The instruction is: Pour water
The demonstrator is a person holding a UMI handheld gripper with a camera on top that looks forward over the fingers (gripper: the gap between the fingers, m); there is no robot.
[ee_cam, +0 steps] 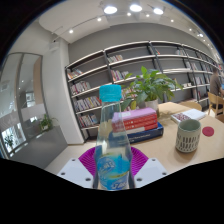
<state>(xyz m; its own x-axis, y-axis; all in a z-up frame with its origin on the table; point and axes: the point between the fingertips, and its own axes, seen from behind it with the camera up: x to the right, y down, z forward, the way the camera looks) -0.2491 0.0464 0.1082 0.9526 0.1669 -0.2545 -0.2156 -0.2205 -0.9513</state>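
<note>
Between the hand-held gripper (113, 163) fingers, clamped upright, stands a water bottle (113, 140).

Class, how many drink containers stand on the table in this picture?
2. A bottle with a blue cap stands between the gripper fingers; a green cup stands beyond them, beside the books. Others may be hidden behind the books.

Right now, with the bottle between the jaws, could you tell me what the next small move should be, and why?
Probably carry the bottle toward the green cup. The gripper appears shut on the bottle, which stands upright with its blue cap on, while the cup sits apart on the table. The cap would need removing before any pour.
</note>
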